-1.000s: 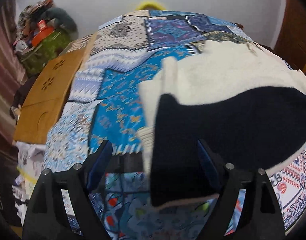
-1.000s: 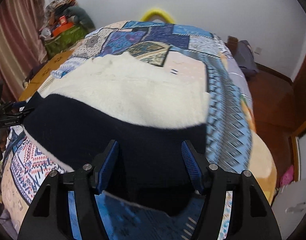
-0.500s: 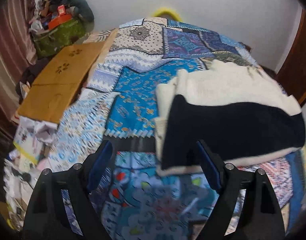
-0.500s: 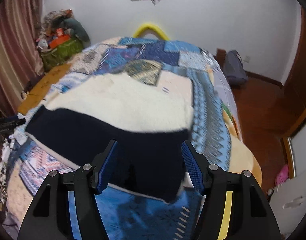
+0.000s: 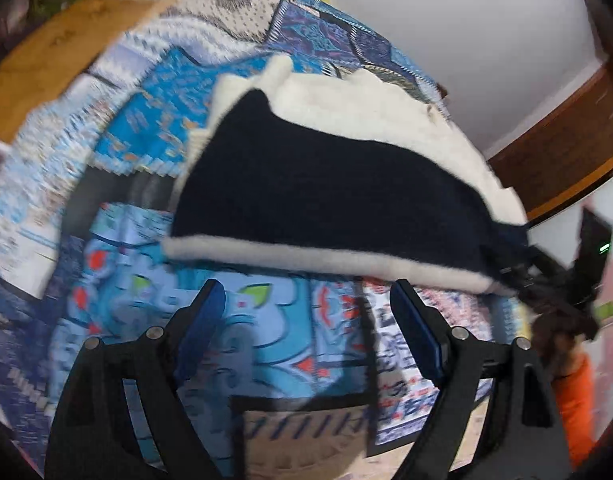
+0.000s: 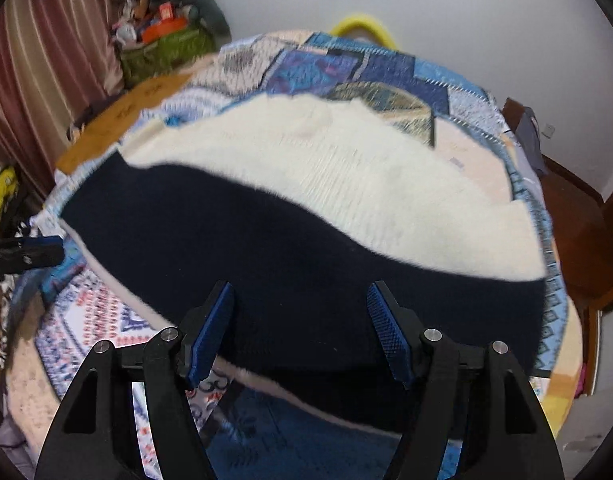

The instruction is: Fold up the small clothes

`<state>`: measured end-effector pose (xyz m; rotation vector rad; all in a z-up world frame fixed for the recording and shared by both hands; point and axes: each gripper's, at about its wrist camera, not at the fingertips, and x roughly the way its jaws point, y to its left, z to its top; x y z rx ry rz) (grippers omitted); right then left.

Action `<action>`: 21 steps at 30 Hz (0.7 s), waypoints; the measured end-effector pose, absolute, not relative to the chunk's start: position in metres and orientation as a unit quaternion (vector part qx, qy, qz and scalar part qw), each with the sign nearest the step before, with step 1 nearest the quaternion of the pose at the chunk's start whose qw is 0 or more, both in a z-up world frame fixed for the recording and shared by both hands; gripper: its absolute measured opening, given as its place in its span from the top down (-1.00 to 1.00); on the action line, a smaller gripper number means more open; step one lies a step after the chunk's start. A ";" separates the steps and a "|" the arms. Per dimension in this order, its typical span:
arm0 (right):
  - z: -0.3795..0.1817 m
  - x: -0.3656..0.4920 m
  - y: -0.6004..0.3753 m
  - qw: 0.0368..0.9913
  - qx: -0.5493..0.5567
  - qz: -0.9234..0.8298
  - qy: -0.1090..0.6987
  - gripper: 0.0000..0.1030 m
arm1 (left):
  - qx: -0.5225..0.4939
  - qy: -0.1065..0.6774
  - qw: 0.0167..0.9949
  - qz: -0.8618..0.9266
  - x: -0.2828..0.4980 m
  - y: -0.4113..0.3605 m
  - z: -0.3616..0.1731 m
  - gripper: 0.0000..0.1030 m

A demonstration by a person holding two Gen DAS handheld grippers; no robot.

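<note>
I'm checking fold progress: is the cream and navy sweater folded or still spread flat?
Partly folded. The sweater lies on the bedspread with its navy part doubled over the cream; a cream layer shows beneath the navy edge.

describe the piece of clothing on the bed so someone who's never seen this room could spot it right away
Start at the big bed under the blue patchwork-print bedspread that fills the room's middle. Lying flat on it, at the near end in front of both open grippers, is the fuzzy cream and navy knitted garment. Nothing else on the bed is plain: it is two solid bands, cream farther away and dark navy nearer, against busy patterns.
</note>
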<state>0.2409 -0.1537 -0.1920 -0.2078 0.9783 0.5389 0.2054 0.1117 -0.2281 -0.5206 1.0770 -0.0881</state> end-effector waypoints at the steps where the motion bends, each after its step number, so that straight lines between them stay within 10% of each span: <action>1: -0.194 0.241 -0.153 0.843 -0.100 0.255 0.464 -0.29 | -0.261 0.507 0.820 -0.045 0.208 0.113 -0.231 -0.64; 16: -0.200 0.240 -0.155 0.842 -0.086 0.270 0.459 -0.42 | -0.392 0.485 0.782 0.006 0.281 0.146 -0.261 -0.51; 21: -0.198 0.240 -0.154 0.842 -0.083 0.270 0.460 -0.42 | -0.421 0.469 0.776 0.029 0.288 0.164 -0.264 0.45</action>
